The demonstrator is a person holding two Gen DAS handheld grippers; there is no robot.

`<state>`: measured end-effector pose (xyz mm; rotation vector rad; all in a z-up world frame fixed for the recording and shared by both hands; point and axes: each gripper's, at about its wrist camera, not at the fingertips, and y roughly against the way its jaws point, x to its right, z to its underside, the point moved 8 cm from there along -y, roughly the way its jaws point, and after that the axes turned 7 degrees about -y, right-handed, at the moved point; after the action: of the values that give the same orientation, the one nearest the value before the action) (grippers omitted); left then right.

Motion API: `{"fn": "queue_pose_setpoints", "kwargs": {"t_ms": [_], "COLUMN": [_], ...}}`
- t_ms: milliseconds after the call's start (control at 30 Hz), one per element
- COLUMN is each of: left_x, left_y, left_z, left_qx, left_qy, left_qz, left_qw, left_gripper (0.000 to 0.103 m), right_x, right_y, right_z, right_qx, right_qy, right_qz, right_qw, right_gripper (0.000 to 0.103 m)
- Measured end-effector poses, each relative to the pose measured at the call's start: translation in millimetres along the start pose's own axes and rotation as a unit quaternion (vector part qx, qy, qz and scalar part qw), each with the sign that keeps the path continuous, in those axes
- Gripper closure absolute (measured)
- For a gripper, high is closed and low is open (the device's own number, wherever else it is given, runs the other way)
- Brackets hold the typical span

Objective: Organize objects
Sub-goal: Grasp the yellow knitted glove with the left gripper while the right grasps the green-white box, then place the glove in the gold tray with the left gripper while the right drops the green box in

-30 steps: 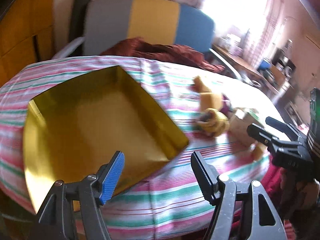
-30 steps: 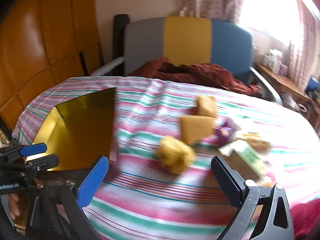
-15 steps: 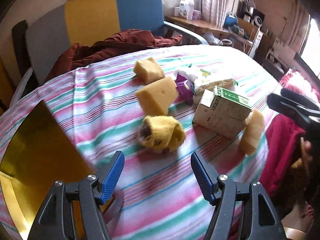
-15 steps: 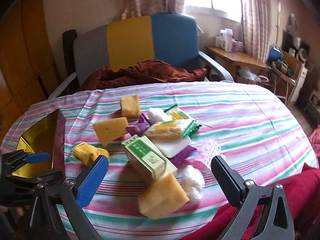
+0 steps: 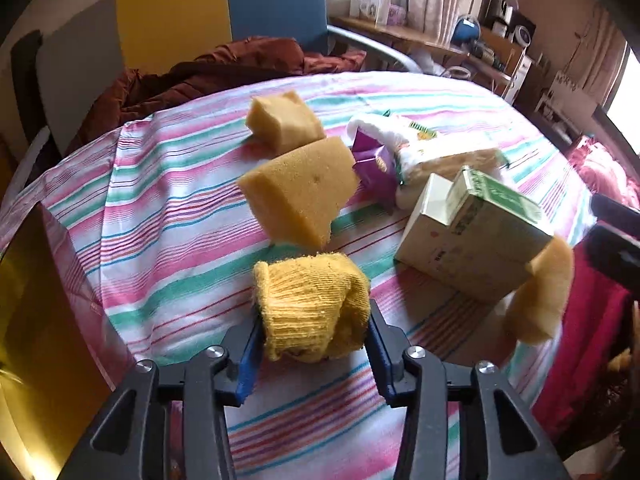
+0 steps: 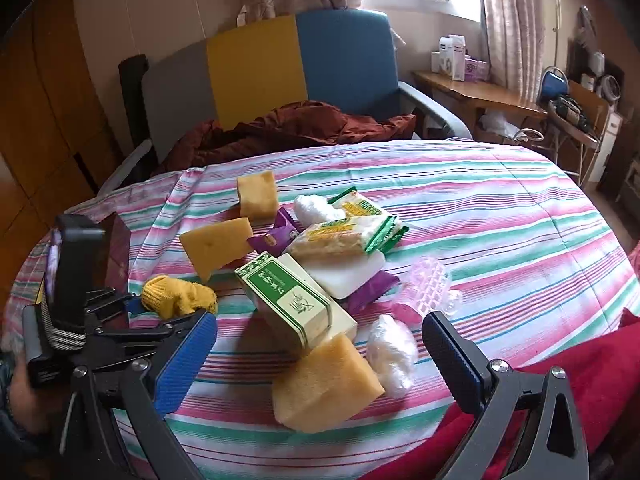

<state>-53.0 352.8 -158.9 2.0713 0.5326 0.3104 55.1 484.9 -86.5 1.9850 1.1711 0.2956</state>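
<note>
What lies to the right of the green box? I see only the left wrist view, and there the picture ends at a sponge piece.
Observer: In the right wrist view a clear plastic bundle lies right of the sponge piece, near the table edge.
Operator: Is anything more behind that bundle?
Observer: Yes, a pale pink see-through item lies on the striped cloth, beyond the bundle.
Operator: Is the right gripper busy?
Observer: No. The right gripper stands with its jaws wide apart above the sponge piece, and holds nothing.
Operator: And what is under the noodle packet?
Observer: A white flat block lies under the noodle packet, touching the green box.
</note>
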Motion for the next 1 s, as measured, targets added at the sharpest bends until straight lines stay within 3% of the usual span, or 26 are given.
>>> {"fn": "queue_pose_setpoints", "kwargs": {"t_ms": [300, 400, 533, 567, 667, 700, 867, 1000], "left_x": [-2.0, -3.9, -10.1, -12.8, -23.4, -26.4, -57.4, -96.0], "left_y": [38.2, 53.6, 70.4, 75.5, 90.7, 94.4, 125.5, 152.4], "left_z": [7.2, 8.6, 11.2, 12.0, 15.7, 17.8, 36.6, 65.8], "left_qx": [0.037, 0.051, 0.065, 0.07, 0.083, 0.086, 0.108, 0.119], "left_qy": [0.017, 0.025, 0.039, 0.043, 0.061, 0.065, 0.11, 0.161], "left_qz": [0.028, 0.032, 0.034, 0.032, 0.029, 0.028, 0.01, -0.023], "left_qw": [0.9988, 0.9979, 0.9965, 0.9961, 0.9942, 0.9937, 0.988, 0.9794], "left_gripper": [0.057, 0.057, 0.057, 0.057, 0.057, 0.057, 0.057, 0.056], "right_x": [-17.9, -22.4, -29.5, -31.8, -33.0, -32.2, -40.2, -69.2], "right_y": [-19.4, -27.4, -43.6, -49.9, -64.5, -64.9, -48.1, -29.7], "right_z": [-1.5, -3.9, -7.6, -5.5, 2.8, 2.1, -4.2, -14.9], "right_qx": [-0.03, -0.051, -0.081, -0.097, -0.131, -0.13, -0.1, -0.068], "right_qy": [0.07, 0.104, 0.154, 0.166, 0.191, 0.193, 0.176, 0.175], "right_qz": [0.012, 0.01, 0.011, 0.008, 0.015, 0.017, -0.003, -0.034], "right_qw": [0.997, 0.993, 0.985, 0.981, 0.973, 0.972, 0.979, 0.982], "right_gripper": [0.009, 0.017, 0.019, 0.023, 0.068, 0.071, 0.071, 0.071]}}
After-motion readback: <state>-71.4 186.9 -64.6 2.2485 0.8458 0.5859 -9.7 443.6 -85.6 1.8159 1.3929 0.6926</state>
